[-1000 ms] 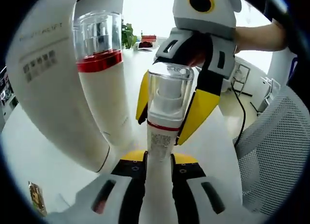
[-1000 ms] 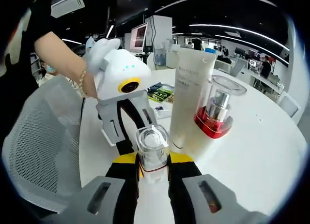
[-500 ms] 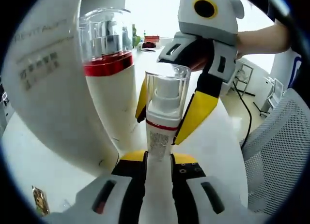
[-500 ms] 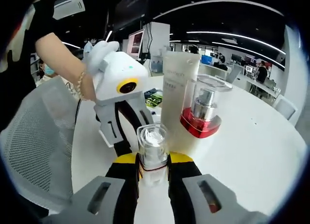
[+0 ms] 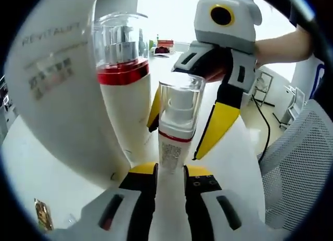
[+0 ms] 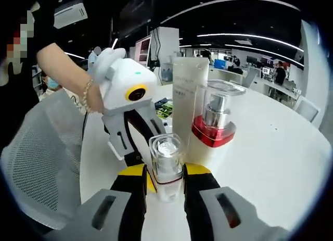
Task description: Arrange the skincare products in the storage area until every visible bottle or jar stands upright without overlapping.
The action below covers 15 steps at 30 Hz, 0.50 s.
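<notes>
The small pump bottle (image 5: 176, 127) stands up on the white table (image 5: 31, 173), right at 12 o'clock from the left gripper (image 5: 170, 173). The left jaws sit just off its sides, slightly apart. The right gripper (image 6: 165, 176) has its jaws on each side of the clear cap; I cannot tell if they touch it. The taller red-banded bottle (image 5: 124, 85) and the big white tube (image 5: 49, 90) stand at 10 o'clock.

The left gripper (image 5: 170, 178) hides the foot of the small clear-capped pump bottle (image 5: 175, 130), so whether it rests on the white table (image 6: 270, 163) cannot be told, while the large white tube (image 5: 49, 90) is cut off by the picture's edge in the left gripper view.
</notes>
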Motion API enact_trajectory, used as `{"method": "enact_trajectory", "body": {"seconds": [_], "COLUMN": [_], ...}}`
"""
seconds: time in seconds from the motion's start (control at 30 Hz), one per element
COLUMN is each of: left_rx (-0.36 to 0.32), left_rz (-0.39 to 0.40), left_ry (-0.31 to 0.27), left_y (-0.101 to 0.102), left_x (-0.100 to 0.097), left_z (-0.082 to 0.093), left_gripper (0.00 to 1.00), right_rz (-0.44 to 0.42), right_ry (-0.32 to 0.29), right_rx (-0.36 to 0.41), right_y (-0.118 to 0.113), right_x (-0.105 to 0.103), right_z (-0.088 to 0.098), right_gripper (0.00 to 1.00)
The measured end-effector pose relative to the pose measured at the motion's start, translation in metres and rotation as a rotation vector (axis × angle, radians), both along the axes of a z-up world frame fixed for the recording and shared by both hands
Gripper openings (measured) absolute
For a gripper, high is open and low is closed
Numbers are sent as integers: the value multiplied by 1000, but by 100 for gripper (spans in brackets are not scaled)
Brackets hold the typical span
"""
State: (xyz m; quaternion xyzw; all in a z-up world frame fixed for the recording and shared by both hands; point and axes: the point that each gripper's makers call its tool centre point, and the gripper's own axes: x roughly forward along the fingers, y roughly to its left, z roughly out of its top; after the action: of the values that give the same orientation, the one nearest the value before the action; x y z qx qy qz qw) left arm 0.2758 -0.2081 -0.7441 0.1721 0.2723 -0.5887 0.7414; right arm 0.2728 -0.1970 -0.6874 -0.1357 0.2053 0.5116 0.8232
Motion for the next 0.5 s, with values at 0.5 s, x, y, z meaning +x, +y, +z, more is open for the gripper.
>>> {"method": "enact_trajectory", "body": {"seconds": [0.5], "left_rx": [-17], "left_rz": [23], "left_ry": [24], "left_y": [5], "left_x": [-3], "left_z": [8], "left_gripper": [21], "right_rz": [-27], "right_ry": [19], "right_rx": [-27], "right_y": [-14], "right_x": [-6], "right_z": [-1], "right_gripper": [31]}}
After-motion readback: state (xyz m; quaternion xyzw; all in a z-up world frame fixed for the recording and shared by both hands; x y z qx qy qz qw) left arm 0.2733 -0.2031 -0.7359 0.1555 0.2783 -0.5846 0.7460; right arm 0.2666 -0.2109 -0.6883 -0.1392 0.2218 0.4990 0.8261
